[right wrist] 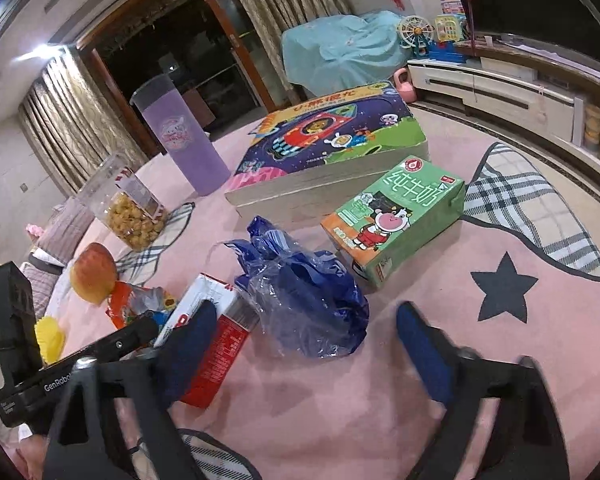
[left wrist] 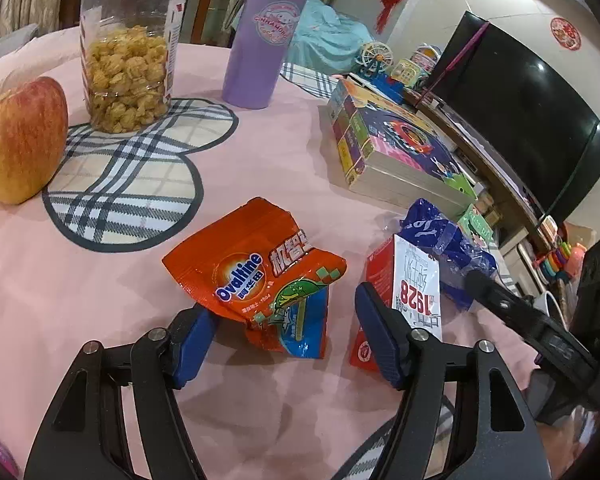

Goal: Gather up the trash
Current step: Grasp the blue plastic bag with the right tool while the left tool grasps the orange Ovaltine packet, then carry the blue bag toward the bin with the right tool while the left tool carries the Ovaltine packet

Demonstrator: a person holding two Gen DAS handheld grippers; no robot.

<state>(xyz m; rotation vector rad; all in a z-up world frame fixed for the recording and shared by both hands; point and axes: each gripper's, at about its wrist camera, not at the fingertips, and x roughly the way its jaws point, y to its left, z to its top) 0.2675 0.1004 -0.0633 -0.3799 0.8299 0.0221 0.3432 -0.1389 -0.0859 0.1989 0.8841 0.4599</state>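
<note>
The left hand-held gripper (left wrist: 289, 334) stands spread around the crinkled orange foil wrapper (left wrist: 259, 268) on the pink tabletop (left wrist: 99, 300); its pads seem just clear of it. The right hand-held gripper (right wrist: 312, 344), also spread, flanks a crumpled glossy blue plastic bag (right wrist: 308, 300), beside a boxy red carton (right wrist: 215, 344).

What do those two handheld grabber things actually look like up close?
Each tool, left and right, has black forked arms with silver pivot bolts and two dark blue, textured fingers. White "GenRobot" lettering marks the left tool's black body in the right wrist view.
</note>
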